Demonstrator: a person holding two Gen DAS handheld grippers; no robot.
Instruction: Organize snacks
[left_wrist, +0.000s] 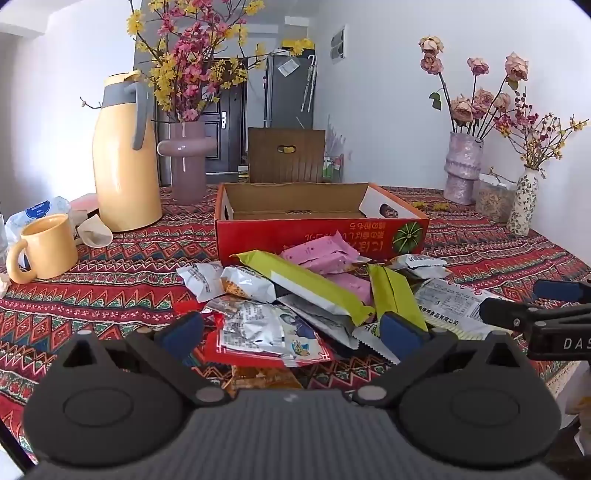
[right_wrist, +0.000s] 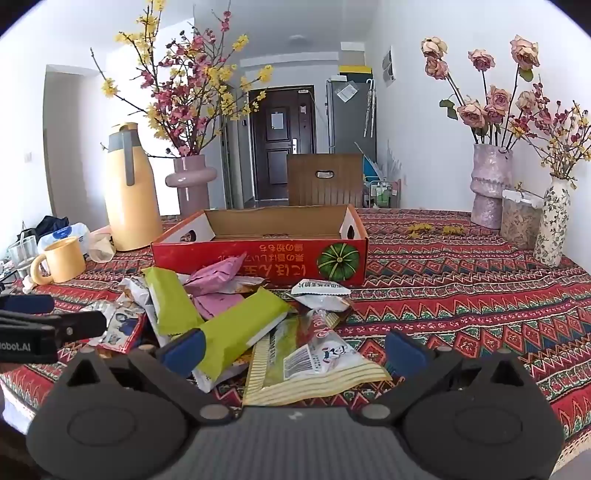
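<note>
Snacks sit in one loose pile (left_wrist: 314, 295) on the patterned surface (left_wrist: 110, 280), touching the near wall of the red cardboard tray (left_wrist: 321, 236), which looks empty inside. Left tongs (left_wrist: 291, 328) spread wide, holding nothing, hovering low over the near-left of the pile; a white printed packet on a red one (left_wrist: 266, 332) lies right between the fingertips. Right tongs (right_wrist: 295, 350) also wide and empty, straddling a yellow-edged clear bag (right_wrist: 314, 365) at the near-right end. Tray lies straight ahead of both, beyond the pile. Nearest long item: lime-green packet (right_wrist: 236, 328), long axis diagonal, near end touching the right tongs' left finger, far end pointing at the tray; right hand is closer to it. Count, as far as overlap allows: two lime-green packets, two pink packets (left_wrist: 325, 251), three or four white/silver ones, one red flat pack, one yellow-edged bag; more may be buried. Judgement: nothing sorted yet. One yellow mug (left_wrist: 48, 247), one yellow thermos jug (left_wrist: 125, 162), three vases stand clear of the work.
</note>
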